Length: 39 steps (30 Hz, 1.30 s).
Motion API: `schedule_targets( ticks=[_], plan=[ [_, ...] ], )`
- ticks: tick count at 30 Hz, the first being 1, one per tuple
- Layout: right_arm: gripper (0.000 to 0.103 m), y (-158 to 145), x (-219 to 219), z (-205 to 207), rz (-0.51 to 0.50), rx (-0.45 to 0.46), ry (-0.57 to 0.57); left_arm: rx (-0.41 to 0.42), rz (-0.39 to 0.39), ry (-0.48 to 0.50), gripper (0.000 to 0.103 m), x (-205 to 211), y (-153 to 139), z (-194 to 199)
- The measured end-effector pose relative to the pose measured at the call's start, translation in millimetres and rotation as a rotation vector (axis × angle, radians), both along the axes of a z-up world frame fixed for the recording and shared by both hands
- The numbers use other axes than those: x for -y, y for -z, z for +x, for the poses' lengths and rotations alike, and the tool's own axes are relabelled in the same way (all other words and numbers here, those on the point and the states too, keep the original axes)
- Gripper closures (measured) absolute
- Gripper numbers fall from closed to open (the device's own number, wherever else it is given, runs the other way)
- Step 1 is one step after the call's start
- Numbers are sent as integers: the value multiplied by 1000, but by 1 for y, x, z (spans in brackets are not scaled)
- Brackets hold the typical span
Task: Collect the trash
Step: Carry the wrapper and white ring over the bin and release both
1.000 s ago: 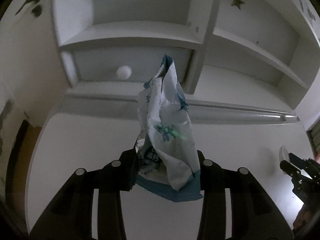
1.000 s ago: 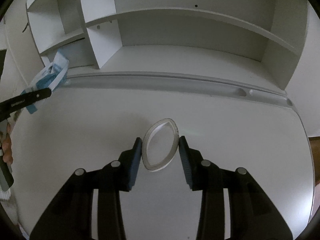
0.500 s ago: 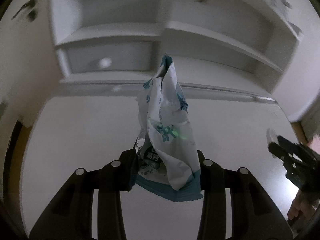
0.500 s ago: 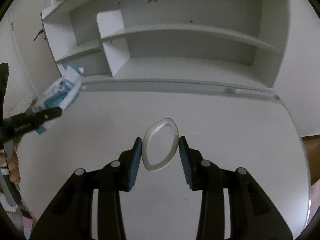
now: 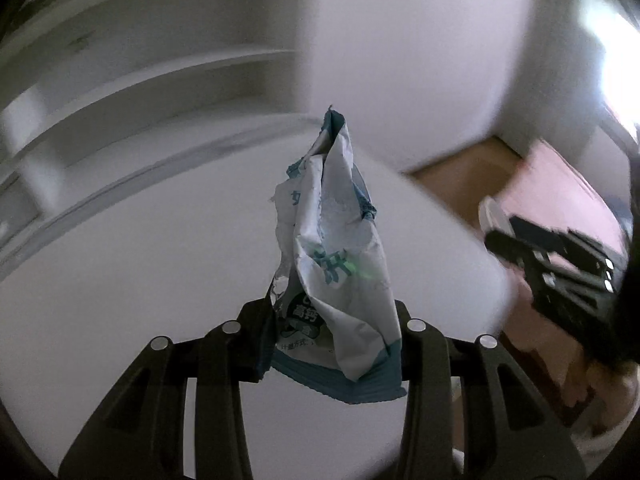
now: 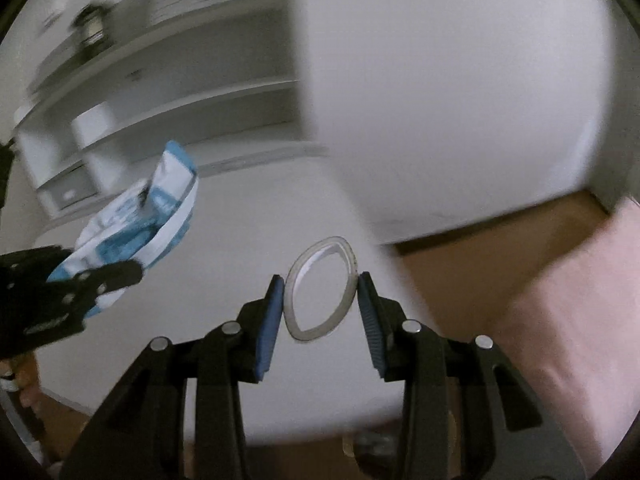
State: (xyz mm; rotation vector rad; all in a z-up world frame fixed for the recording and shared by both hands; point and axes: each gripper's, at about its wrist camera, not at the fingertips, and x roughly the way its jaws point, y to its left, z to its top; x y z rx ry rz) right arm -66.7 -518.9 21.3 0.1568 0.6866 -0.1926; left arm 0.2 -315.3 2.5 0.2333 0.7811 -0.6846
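Note:
My left gripper [image 5: 330, 334] is shut on a crumpled white and blue snack wrapper [image 5: 334, 264], which stands up between its fingers above the white desk [image 5: 140, 280]. My right gripper [image 6: 320, 300] is shut on a squashed clear plastic cup [image 6: 320, 292], seen rim-on as an oval. The wrapper [image 6: 140, 208] and the left gripper [image 6: 96, 280] also show at the left of the right wrist view. The right gripper [image 5: 500, 236] shows at the right of the left wrist view.
A white shelf unit [image 6: 180, 92] stands at the back of the desk. A white wall panel [image 6: 460, 100] is on the right. Brown wooden floor [image 6: 480, 256] and a pink surface [image 6: 580, 300] lie beyond the desk's right edge [image 5: 460, 236]. Both views are motion-blurred.
Both grippers have swung to the right, keeping their loads. The shelf unit slid to the left of both views, and the desk's right edge, floor and pink surface came into view.

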Motion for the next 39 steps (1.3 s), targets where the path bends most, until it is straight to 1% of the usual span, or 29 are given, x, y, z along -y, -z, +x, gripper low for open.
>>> schedule_targets(
  ticks=[2,4,7,9,11,13,14,17,19,21,23,24,26,27,28,29,31,32,34,35,39],
  plan=[
    [65,6,46,-33,15,-10,98,8,18,101,64,43,2,-28],
    [65,18,93,-68,50,-37,187,6,32,203,64,87,8,-59],
    [65,40,136,-101,89,-83,259,-22,63,325,64,139,27,-97],
    [65,65,162,-116,150,-129,287,-46,89,389,64,168,44,-118],
    [65,93,179,-118,218,-178,294,-61,126,432,64,194,65,-137],
    [65,133,193,-112,289,-261,286,-125,171,467,64,216,99,-146],
    [65,149,194,-111,303,-296,283,-156,194,477,64,225,116,-149],
    [65,214,202,-99,405,-435,278,-254,279,460,64,245,179,-144],
    [65,258,203,-93,490,-532,270,-348,324,411,64,251,225,-127],
    [65,287,199,-81,544,-599,260,-457,370,366,64,254,275,-107],
    [65,316,201,-73,622,-647,262,-522,405,329,64,248,311,-87],
    [65,329,201,-69,639,-672,269,-546,429,306,64,247,331,-79],
    [65,348,201,-61,651,-716,279,-567,472,285,64,242,365,-70],
    [65,358,198,-61,667,-731,284,-626,473,262,64,238,378,-64],
    [65,367,199,-60,691,-740,289,-668,460,246,64,234,385,-58],
    [65,376,200,-59,727,-750,297,-686,451,231,64,231,389,-56],
    [65,394,202,-57,768,-777,329,-694,434,225,64,233,393,-47],
    [65,401,202,-57,772,-795,346,-702,429,227,64,235,396,-56],
    [65,412,203,-55,768,-818,367,-730,436,236,64,235,403,-42],
    [65,415,204,-56,765,-824,381,-733,439,243,64,236,405,-42],
    [65,421,208,-55,770,-825,408,-739,438,277,64,244,411,-42]
  ],
)
